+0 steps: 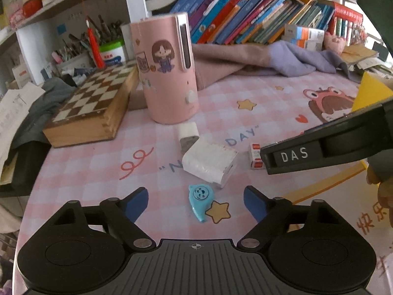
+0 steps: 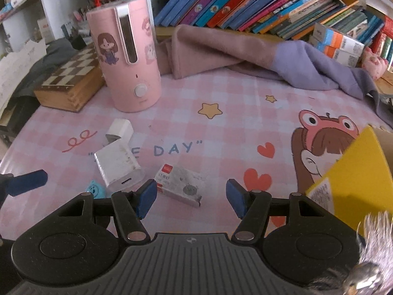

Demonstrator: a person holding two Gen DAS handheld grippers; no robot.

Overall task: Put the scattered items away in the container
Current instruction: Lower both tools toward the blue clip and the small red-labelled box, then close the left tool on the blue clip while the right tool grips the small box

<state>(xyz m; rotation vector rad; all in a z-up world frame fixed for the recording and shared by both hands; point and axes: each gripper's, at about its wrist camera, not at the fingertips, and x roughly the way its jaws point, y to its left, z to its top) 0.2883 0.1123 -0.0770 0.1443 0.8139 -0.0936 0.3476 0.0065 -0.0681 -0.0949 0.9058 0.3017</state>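
Left claw (image 1: 196, 202) spread, blue charm (image 1: 200, 201) between tips. Right claw (image 2: 191, 196) spread, small box (image 2: 181, 186) ahead. Chargers (image 1: 210, 163) beyond, loose on desk (image 1: 270, 103). Yellow container (image 2: 353, 179) right, nothing visibly stowed.

A pink cylindrical appliance (image 2: 124, 56) with a cartoon-girl sticker stands upright near the far left of the surface (image 2: 245, 127) — just beside it, at the left edge, lies a closed wooden chessboard box (image 2: 70, 83). Along the far edge a mauve and lavender cloth (image 2: 245, 59) lies crumpled under a shelf of leaning books (image 2: 258, 2).
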